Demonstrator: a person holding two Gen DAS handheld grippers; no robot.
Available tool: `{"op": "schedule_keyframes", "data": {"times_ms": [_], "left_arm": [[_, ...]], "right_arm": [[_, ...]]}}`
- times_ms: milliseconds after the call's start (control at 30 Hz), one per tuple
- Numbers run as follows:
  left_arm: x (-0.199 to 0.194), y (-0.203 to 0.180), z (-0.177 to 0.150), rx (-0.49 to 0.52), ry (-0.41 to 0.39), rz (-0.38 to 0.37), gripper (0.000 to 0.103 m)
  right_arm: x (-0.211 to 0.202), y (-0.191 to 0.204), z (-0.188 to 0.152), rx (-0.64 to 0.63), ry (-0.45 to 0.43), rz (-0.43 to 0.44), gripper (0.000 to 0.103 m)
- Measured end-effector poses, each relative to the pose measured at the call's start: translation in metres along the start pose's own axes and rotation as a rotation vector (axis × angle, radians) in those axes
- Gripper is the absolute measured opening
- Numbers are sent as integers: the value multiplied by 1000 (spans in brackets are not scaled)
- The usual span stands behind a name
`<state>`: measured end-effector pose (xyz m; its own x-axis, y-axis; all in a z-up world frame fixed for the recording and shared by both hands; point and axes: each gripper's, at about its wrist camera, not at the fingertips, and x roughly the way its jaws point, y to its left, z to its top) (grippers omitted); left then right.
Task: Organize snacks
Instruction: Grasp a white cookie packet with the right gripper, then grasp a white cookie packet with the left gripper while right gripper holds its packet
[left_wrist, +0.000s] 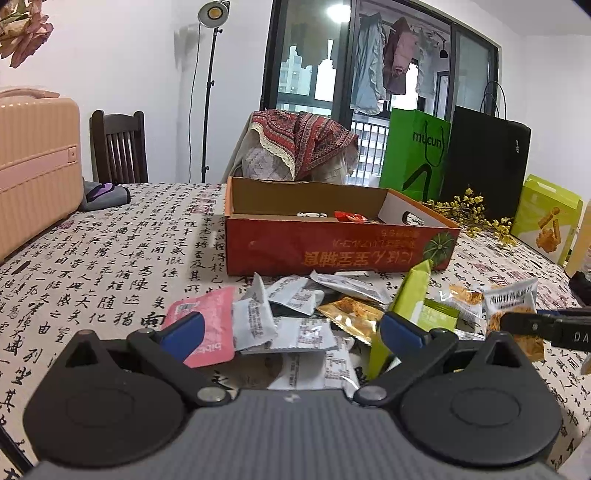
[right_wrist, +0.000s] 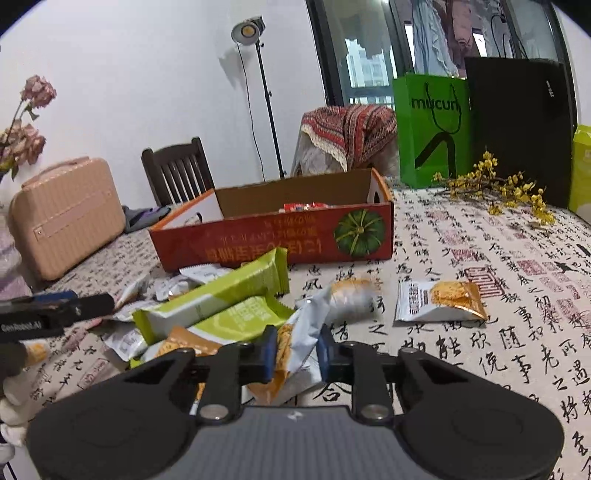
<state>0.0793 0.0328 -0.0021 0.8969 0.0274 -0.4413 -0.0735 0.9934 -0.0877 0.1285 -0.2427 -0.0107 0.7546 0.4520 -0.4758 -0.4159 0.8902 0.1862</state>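
An orange cardboard box (left_wrist: 332, 247) stands on the table with a few snacks inside; it also shows in the right wrist view (right_wrist: 280, 240). A pile of snack packets lies in front of it: white packets (left_wrist: 258, 325), a pink packet (left_wrist: 207, 325), green bars (right_wrist: 221, 295). My left gripper (left_wrist: 291, 328) is open above the white packets. My right gripper (right_wrist: 297, 350) is shut on an orange-and-white snack packet (right_wrist: 295, 343), held just above the table. Its tip shows in the left wrist view (left_wrist: 532, 325).
A loose orange-and-white packet (right_wrist: 439, 301) lies right of the pile. A pink suitcase (left_wrist: 33, 166) sits at the left table edge. A green bag (left_wrist: 413, 155), a black bag (left_wrist: 484, 162), yellow flowers (left_wrist: 469, 214) and a green carton (left_wrist: 546, 221) stand at the back right.
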Motion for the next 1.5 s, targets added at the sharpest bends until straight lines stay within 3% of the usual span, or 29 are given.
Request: {"op": "schedule_keyframes", "data": {"times_ms": [267,633,1000,1067,1233,1300,1367,1500], "left_arm": [[0,-24,-1,17,33,-19,103],[6,-63,-10,42,115,-71,103],[21,-110,-21,144,156,-27,102],[23,-118,-24,172,165,-15,92],[27,-129,-30,238,164,46,78],[26,-130,-31,249,162,48,67],[24,-130,-30,260,153,45,48],[16,-129,-28,268,132,-3,28]], "right_arm": [[-19,-12,-1,27,-61,6,11],[-33,-33,-12,71,-85,9,11],[-34,-42,-20,89,-88,28,11],[-34,-42,-21,92,-87,32,11],[-33,-43,-23,97,-85,43,11],[-32,-44,-23,97,-82,46,11],[-31,-43,-23,98,-81,48,11],[-31,-41,-22,93,-82,48,11]]}}
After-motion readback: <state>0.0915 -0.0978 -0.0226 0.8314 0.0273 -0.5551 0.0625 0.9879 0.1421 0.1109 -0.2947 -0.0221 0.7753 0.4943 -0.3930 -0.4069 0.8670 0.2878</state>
